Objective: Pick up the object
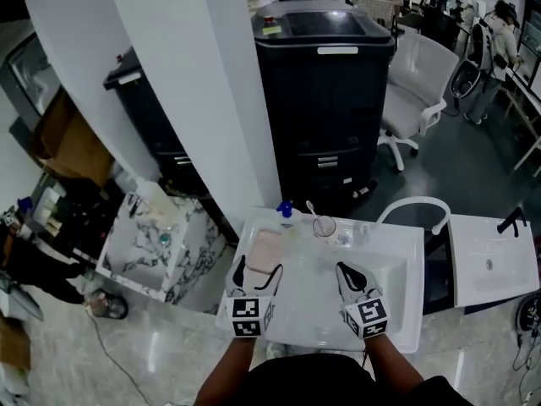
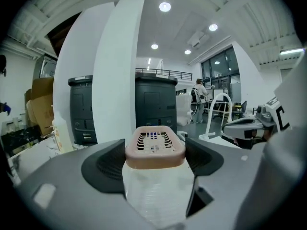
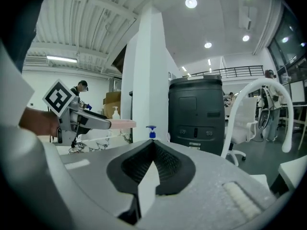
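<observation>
Since the pink slotted plastic tray sits clamped between the wide-spread jaws of the left gripper, clear above the left edge of the white washbasin, pickup reads as done. Right gripper: jaws together, empty.

Pink slotted tray: between left gripper jaws, over white basin.
Blue pump bottle: basin's far rim, left of glass cup.
</observation>
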Demonstrator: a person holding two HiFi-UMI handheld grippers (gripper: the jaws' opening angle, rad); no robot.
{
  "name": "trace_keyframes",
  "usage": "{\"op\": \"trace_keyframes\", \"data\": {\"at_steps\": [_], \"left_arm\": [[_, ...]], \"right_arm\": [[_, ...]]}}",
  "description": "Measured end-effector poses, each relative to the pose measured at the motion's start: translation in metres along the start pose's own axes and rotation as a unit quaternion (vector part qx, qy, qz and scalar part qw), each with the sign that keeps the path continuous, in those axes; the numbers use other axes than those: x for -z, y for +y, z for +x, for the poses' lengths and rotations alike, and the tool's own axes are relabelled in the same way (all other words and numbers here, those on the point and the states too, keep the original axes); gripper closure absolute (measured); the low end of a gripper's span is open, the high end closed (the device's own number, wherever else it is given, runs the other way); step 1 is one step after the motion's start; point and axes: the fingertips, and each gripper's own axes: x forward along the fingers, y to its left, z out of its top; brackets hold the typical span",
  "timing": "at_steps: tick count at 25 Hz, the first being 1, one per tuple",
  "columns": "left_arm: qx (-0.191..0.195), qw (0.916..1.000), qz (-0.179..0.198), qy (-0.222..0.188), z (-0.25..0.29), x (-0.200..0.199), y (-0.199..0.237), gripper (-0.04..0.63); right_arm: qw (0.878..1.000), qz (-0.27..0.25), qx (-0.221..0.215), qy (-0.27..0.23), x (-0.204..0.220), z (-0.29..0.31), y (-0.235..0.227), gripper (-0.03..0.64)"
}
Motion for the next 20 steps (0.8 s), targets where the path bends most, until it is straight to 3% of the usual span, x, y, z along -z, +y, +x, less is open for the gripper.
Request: {"op": "trace_keyframes", "data": {"at_steps": [9, 20], "left_arm": [[-0.002, 0.9988, -0.006, -0.049, -0.013, -0.028, 0.01, 0.189], [0.0, 0.9985, -0.004, -0.054, -0.018, -0.027, 0.01, 0.19]], "right_arm": [[0.999, -0.028, 0.036, -0.024, -0.033, -0.005, -0.012, 0.614], [0.998, -0.055, 0.031, -0.017, -0.032, -0.007, 0.004, 0.615]]}}
